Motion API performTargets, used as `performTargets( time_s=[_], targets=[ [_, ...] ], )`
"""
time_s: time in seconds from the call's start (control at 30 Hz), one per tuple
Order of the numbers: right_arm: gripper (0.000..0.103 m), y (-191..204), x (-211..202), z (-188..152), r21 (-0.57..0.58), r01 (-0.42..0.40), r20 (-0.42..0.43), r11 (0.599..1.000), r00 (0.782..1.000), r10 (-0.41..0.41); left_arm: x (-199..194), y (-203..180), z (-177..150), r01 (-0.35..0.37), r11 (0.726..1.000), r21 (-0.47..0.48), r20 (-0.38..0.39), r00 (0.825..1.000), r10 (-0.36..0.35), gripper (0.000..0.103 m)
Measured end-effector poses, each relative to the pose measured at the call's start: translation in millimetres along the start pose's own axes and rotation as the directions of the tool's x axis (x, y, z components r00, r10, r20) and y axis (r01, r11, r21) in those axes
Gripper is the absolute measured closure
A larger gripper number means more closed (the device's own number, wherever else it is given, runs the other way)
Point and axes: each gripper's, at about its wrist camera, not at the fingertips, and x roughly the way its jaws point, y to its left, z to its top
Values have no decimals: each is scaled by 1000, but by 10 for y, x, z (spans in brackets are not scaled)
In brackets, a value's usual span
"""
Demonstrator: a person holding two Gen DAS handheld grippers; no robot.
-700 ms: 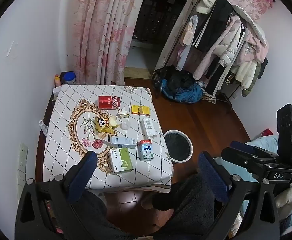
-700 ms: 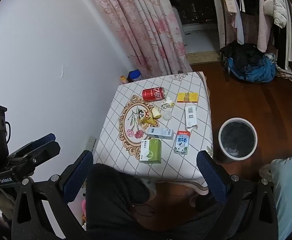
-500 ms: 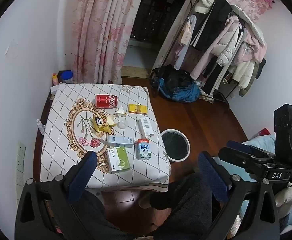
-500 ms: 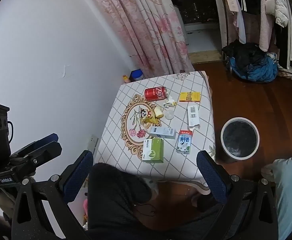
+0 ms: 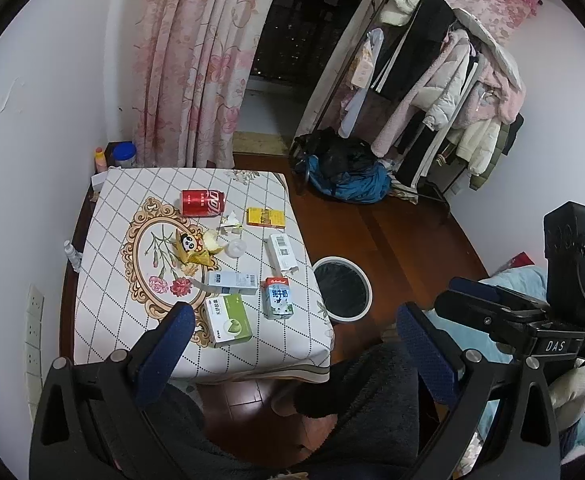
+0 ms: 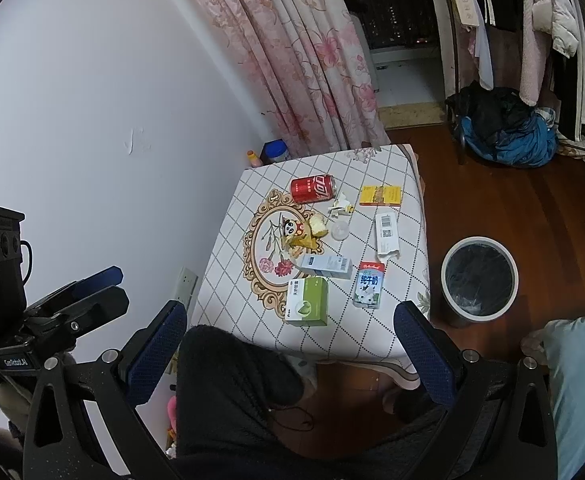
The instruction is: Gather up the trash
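The left gripper (image 5: 294, 330) and right gripper (image 6: 290, 330) are both spread wide and hold nothing; each is raised well above and short of the table (image 5: 104, 320). The trash lies on the table's checked cloth. Reference item: the red can (image 5: 203, 202), lying on its side at the far end. Nearer than the can lie a crumpled wrapper (image 5: 230, 224), a yellow box (image 5: 265, 217), a banana peel (image 5: 196, 256), a white carton (image 5: 281, 252), a milk carton (image 5: 278, 296) and a green box (image 5: 228, 320). The bin (image 5: 342, 288) stands on the wooden floor just beside the table, well apart from the can. Floral curtains (image 5: 196, 60) hang beyond the can; a clothes rack (image 5: 432, 80) stands beyond the bin.
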Motion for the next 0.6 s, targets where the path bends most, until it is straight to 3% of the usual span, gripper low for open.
performTargets(
  time_s=[0.6],
  targets=[
    [0,-19,-59,24,-15,-5,-10,1000,1000,5,6,-31,-13,13,1000,7,-6,1000,-13,0]
  ],
)
